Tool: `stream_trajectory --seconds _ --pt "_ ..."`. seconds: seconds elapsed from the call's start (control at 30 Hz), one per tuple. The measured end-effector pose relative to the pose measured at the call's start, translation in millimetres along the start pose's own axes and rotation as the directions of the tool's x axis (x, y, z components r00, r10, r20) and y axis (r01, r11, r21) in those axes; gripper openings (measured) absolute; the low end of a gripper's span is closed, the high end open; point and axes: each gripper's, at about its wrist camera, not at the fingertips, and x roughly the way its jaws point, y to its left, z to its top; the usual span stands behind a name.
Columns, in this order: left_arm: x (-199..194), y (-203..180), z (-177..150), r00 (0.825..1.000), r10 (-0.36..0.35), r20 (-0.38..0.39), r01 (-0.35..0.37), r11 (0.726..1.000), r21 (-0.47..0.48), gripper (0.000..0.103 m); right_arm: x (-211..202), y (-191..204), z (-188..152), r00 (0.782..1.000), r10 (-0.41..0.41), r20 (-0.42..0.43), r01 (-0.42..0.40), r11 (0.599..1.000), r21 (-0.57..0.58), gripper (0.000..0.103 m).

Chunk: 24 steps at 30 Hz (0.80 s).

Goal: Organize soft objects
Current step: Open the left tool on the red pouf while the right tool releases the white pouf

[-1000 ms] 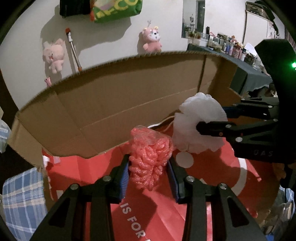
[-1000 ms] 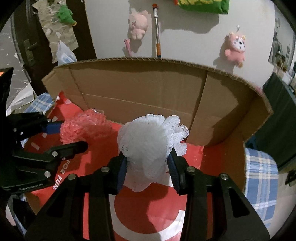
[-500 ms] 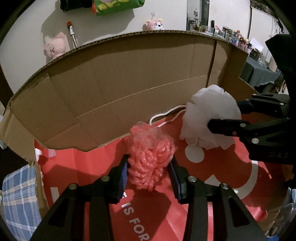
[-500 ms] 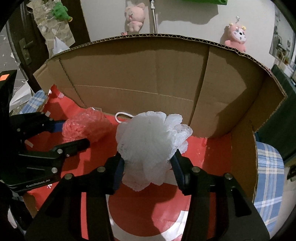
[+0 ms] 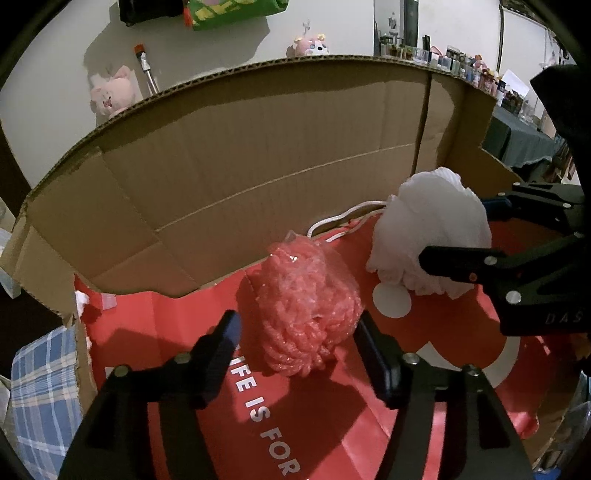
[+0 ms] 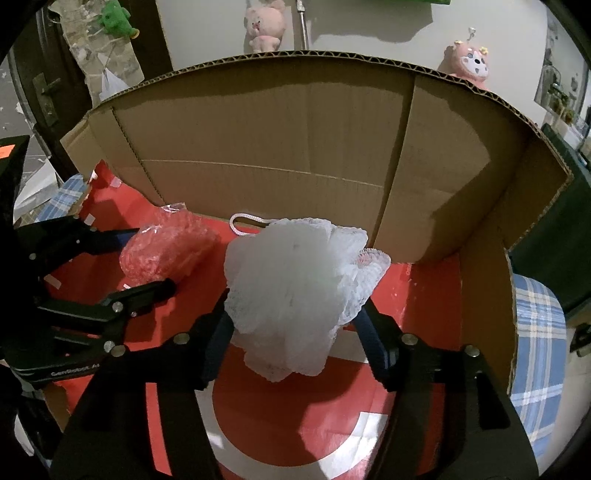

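Cardboard box (image 5: 258, 155) walls ahead, both drops nearly done: left gripper (image 5: 295, 332) opening around the pink pouf (image 5: 306, 306), right gripper (image 6: 295, 321) opening around the white pouf (image 6: 291, 291), both on the red liner (image 6: 280, 428).

One cardboard box (image 6: 280, 140); one red bag (image 5: 332, 424) lining it; two bath puffs, one pink (image 5: 308, 310), one white (image 6: 295, 291); two pink plush toys (image 6: 264, 22) at twelve o'clock.

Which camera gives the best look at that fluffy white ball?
The right wrist view: the white mesh puff sits centred and close between the opening jaws of the right gripper, its netting and cord loop clear. The left wrist view shows it off to the side, partly behind a black finger.
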Motion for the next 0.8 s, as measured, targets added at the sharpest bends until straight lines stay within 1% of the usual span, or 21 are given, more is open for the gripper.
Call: stream_trajectory --seconds 0.07,0.23,0.3,0.4,0.6,0.63,0.8 --pt "-3.1 -0.2 -1.4 1.0 0.003 0.005 -0.003 1.0 0.0 0.072 -0.6 0.5 -0.2 1.0 -0.01 -0.001 0.01 1.0 0.003 0.069" --pt "-14.5 0.0 -5.4 1.0 0.011 0.021 -0.011 1.0 -0.01 0.08 -4.2 -0.9 -2.4 1.0 -0.015 -0.003 0.015 1.0 0.017 0.072" --pt "-21.7 -0.2 -6.1 0.999 0.013 0.037 -0.013 1.0 -0.016 0.084 -7.3 -1.6 -2.7 1.0 -0.017 0.0 0.017 1.0 0.023 0.076" --pt "-36.5 -0.7 -7.1 0.998 0.017 0.066 -0.016 1.0 -0.026 0.09 -15.7 -0.1 -4.7 1.0 -0.018 0.007 0.018 0.999 0.028 0.077" --pt "-74.7 -1.4 -13.2 0.992 0.019 0.121 -0.012 0.998 -0.062 0.094 -48.6 4.2 -6.9 0.998 -0.028 0.05 0.026 0.999 0.038 0.077" --pt "-82.1 -1.8 -14.5 0.991 0.021 0.132 -0.012 0.998 -0.067 0.096 -55.4 6.0 -8.3 0.998 -0.031 0.059 0.029 0.999 0.039 0.077" --pt "-126.6 -6.1 -21.2 0.979 0.034 0.201 -0.018 0.997 -0.081 0.102 -100.8 17.8 -17.6 0.992 -0.047 0.118 0.042 0.998 0.04 0.078"
